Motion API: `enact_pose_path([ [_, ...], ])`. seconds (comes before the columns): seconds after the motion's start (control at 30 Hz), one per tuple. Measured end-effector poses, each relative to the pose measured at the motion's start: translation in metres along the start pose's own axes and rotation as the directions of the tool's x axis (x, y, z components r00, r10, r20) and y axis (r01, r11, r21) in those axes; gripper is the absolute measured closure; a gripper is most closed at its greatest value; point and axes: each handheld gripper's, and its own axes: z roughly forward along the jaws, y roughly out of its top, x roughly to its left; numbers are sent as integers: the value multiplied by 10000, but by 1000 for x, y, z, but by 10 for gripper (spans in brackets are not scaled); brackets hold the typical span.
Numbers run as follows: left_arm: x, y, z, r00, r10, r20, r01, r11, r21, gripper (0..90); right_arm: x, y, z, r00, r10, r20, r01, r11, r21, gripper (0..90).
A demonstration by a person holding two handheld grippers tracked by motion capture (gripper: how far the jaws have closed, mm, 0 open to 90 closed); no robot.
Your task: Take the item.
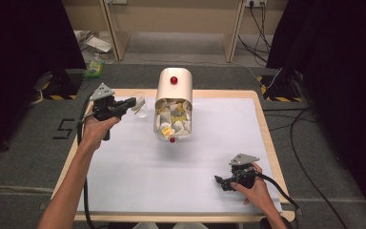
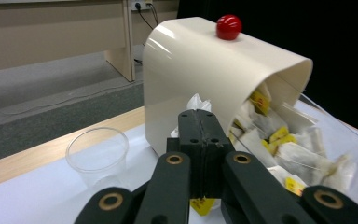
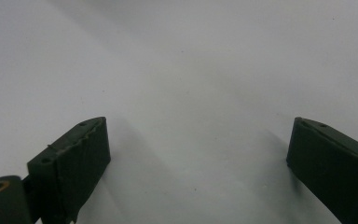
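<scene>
A cream tea-bag box (image 1: 173,88) with a red knob (image 1: 173,80) stands at the table's far middle. Its clear front flap hangs open over several white tea bags (image 1: 174,119) with yellow tags. In the left gripper view the box (image 2: 200,70) is close ahead and the bags (image 2: 284,144) spill to the right. My left gripper (image 1: 134,101) hovers left of the box, beside a clear plastic cup (image 1: 141,106). Its jaws (image 2: 199,116) are shut on a tea bag: white paper (image 2: 196,101) sticks out above them and a yellow tag (image 2: 203,205) hangs below. My right gripper (image 1: 219,181) lies open on the mat at the front right; its open jaws (image 3: 198,154) hold nothing.
A white mat (image 1: 171,167) covers the wooden table (image 1: 267,129). The cup (image 2: 98,151) stands upright and empty, left of the jaws. Grey floor, cables and dark curtains surround the table; a desk's legs stand beyond it.
</scene>
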Motion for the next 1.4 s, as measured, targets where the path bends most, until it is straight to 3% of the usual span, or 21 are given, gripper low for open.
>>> enact_pose_path([
  [0.3,13,-6,20,9990,-137,-433,129,9998,-174,894,0,0,0,10000,-10,2,10,10000,0,66],
  [0.67,31,-11,42,9975,-303,-645,286,9992,-270,895,0,0,0,10000,-2,-1,2,10000,0,66],
  [0.9,42,-11,57,9959,-431,-799,422,9990,-136,894,0,0,0,10000,-3,-3,3,10000,2,66],
  [1.17,50,-12,73,9939,-166,-1089,179,9998,110,894,0,0,0,10000,0,-7,0,10000,3,66],
  [1.4,56,-18,82,9905,-193,-1359,232,9994,269,892,0,0,0,10000,-10,-4,10,10000,-1,66],
])
